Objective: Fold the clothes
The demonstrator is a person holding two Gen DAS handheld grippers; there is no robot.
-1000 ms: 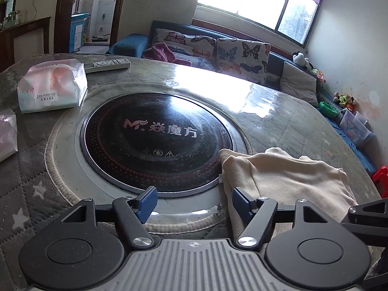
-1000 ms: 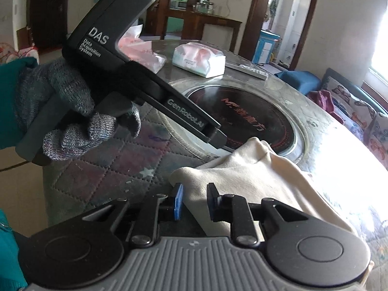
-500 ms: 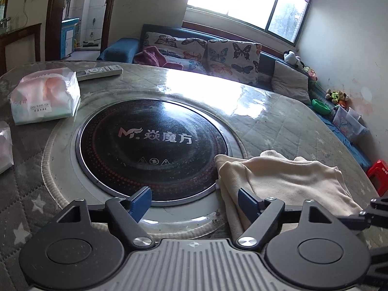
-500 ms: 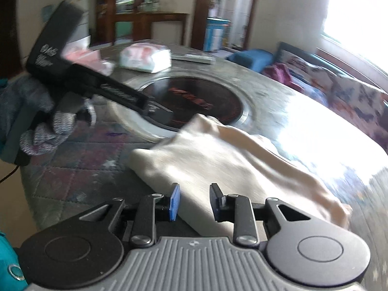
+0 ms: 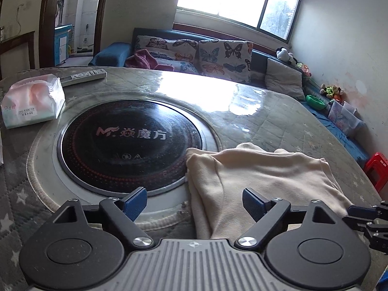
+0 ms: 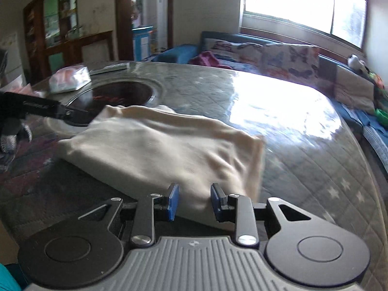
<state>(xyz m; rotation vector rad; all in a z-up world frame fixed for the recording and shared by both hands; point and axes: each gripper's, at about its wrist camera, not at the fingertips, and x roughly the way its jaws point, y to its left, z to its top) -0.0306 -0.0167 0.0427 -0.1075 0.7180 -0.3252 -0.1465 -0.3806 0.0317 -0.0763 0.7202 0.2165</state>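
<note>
Cream, soft knit cloth point(image 5: 262, 181) – a folded garment – lies on your round quilted desk point(image 5: 266, 116), near its front edge, one corner touching the rim of the black glass disc point(image 5: 131, 143) at the desk's middle. Your left tool point(image 5: 195, 200) is opening wide over the garment's left edge, gripping nothing. Your right tool point(image 6: 193, 205) – narrowly parted, empty – hangs over its near edge.
</note>
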